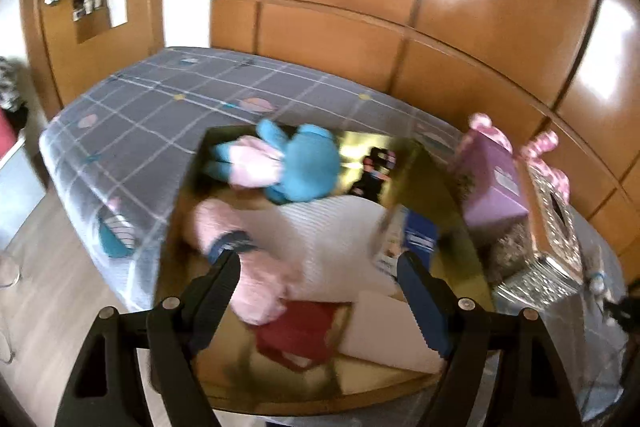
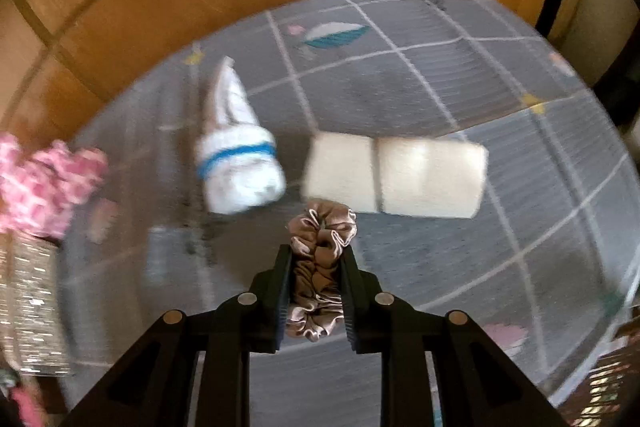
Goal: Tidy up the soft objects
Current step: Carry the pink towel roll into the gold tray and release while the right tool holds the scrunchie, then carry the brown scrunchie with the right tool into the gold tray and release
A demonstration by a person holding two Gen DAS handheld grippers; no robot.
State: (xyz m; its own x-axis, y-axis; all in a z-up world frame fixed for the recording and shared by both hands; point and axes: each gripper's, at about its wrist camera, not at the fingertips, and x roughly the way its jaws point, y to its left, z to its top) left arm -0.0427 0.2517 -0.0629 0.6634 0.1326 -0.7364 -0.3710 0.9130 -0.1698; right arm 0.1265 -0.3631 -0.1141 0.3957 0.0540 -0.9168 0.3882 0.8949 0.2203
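Beige satin scrunchie (image 2: 322, 267) pinched between the pads of the right hand-held gripper (image 2: 316, 257), jaws narrow, clamped on it, above the grey checked bed (image 2: 460, 267). Just beyond the scrunchie on the bed: cream rolled towel (image 2: 400, 175), and left of that a white sock with blue band (image 2: 240, 155). Left hand-held gripper (image 1: 318, 267) spread wide, holding nothing, over the cardboard box (image 1: 440, 187) on the bed. In the box: blue plush (image 1: 304, 163), pink soft items (image 1: 256, 283), white cloth (image 1: 340, 239).
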